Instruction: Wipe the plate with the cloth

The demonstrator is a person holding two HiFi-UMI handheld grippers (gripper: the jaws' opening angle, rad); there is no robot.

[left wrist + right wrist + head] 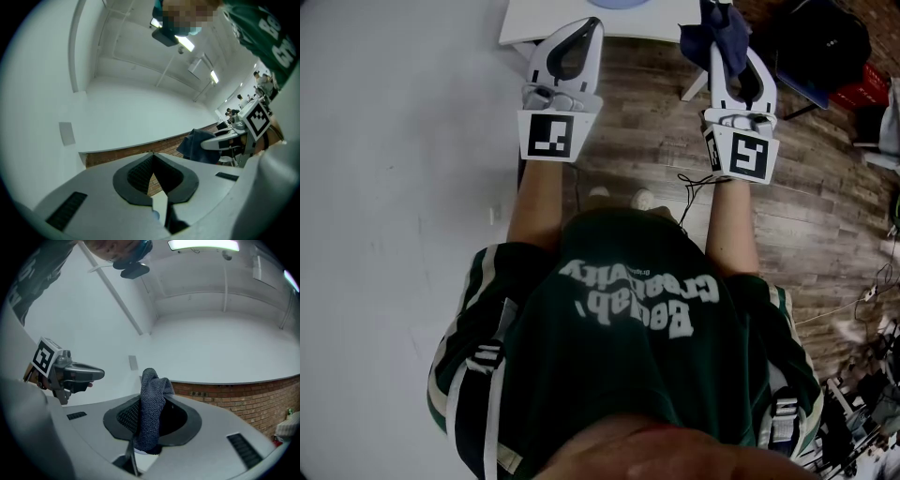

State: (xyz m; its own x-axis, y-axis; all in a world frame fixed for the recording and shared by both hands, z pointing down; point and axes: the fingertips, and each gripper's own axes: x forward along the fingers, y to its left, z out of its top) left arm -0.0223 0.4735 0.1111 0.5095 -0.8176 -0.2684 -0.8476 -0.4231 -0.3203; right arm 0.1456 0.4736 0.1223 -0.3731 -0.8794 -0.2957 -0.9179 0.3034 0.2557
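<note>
A sliver of a light blue plate (619, 4) shows at the top edge of the head view, on a white table (534, 33). My left gripper (591, 26) is shut and holds nothing, its tips over the table's near edge; in the left gripper view (152, 158) its jaws meet with nothing between them. My right gripper (727, 45) is shut on a dark blue cloth (720, 26), held just off the table's right corner. In the right gripper view the cloth (151, 413) stands up from between the jaws. Each gripper points slightly upward.
A person in a dark green shirt stands on a wood floor (806, 187). A black bag (825, 42) and red items (864, 86) lie at the upper right, cables (862, 300) at the right. A brick wall base (234, 397) runs beneath a white wall.
</note>
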